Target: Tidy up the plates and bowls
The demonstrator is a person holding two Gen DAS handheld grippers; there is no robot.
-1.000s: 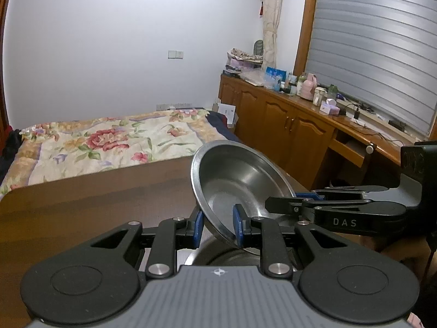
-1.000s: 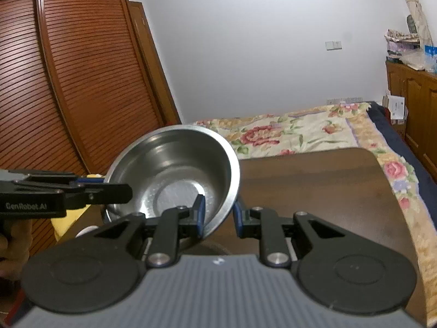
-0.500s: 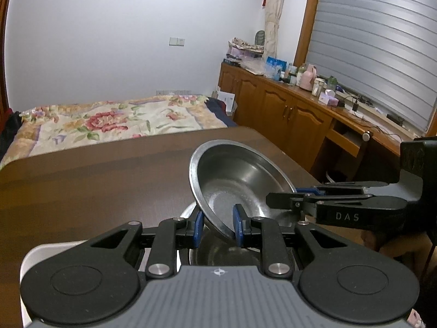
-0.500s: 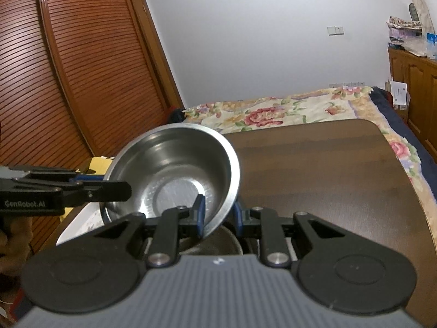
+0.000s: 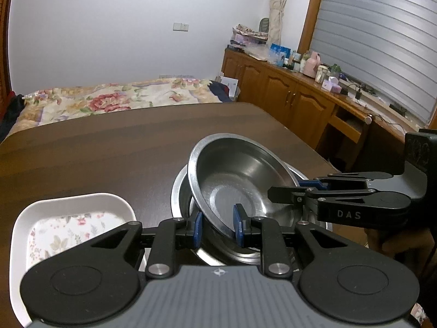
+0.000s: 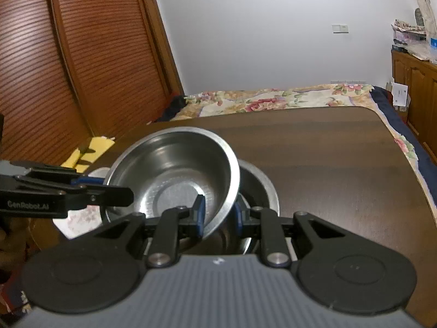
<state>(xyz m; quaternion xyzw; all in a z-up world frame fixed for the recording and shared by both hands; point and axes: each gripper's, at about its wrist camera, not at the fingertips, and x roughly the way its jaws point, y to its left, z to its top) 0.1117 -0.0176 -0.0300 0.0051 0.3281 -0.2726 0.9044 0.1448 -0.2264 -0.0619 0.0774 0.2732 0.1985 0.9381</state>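
Two grippers, one steel bowl

Left gripper [image 5: 217, 225] and right gripper [image 6: 218, 216] each clench the rim of the tilted round stainless-steel bowl [image 5: 240, 183] (opposite sides); it hangs over a second steel bowl [image 6: 259, 183] on the dark wooden table [image 5: 109, 147]; a white floral tray [image 5: 68, 218] lies beside.

Far table [image 5: 109, 147] open; white tray [image 5: 73, 205] blocks near-left, bowls [image 5: 240, 175] centre.

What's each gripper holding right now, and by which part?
Both hold the same round stainless steel bowl by its rim: left gripper on the near edge, right gripper on the opposite side, above a second steel bowl.
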